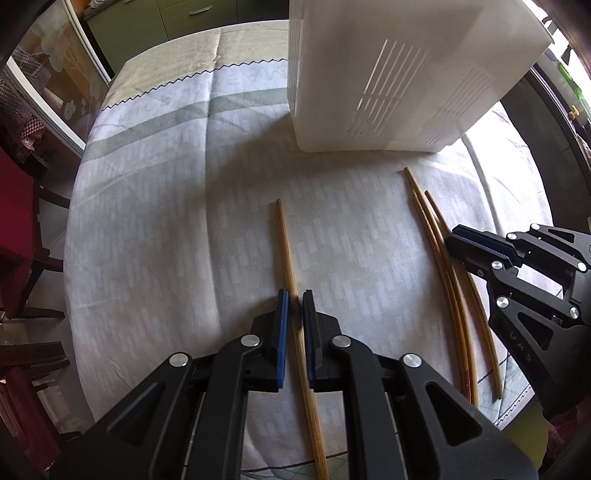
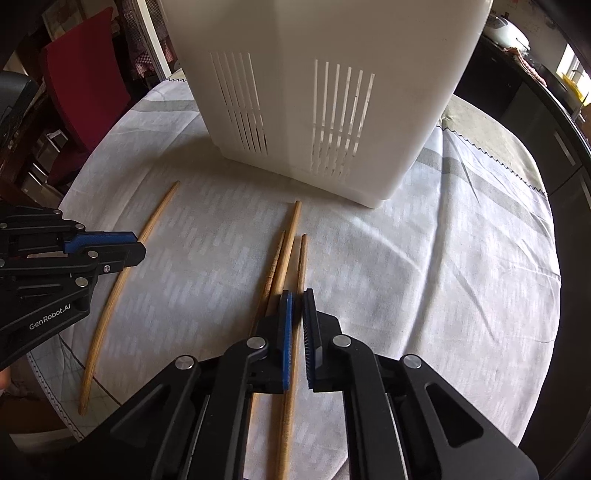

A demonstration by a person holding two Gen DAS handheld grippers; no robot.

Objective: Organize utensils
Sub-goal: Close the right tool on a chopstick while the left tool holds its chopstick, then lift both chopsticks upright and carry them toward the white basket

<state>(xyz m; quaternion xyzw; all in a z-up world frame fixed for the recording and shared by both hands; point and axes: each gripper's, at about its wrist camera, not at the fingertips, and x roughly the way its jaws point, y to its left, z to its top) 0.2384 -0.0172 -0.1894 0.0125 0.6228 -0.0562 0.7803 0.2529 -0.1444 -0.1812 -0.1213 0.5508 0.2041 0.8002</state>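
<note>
A single wooden chopstick (image 1: 286, 240) lies on the tablecloth and runs between the blue pads of my left gripper (image 1: 295, 299), which is shut on it. To the right lie three more chopsticks (image 1: 413, 184) close together. In the right wrist view my right gripper (image 2: 297, 295) points down over them, shut on the rightmost chopstick (image 2: 302, 258); the other two (image 2: 291, 236) pass under its left finger. The white slotted utensil holder (image 1: 369, 92) (image 2: 314, 92) stands upright just behind the chopsticks. Each view also shows the other gripper from the side: the right gripper (image 1: 452, 242) and the left gripper (image 2: 138, 245).
A pale patterned tablecloth (image 1: 166, 221) covers the round table. A red chair (image 2: 85, 55) stands beyond the table's left edge. Green cabinets (image 1: 184, 22) lie behind the table, and a dark counter (image 2: 535, 110) runs along the right side.
</note>
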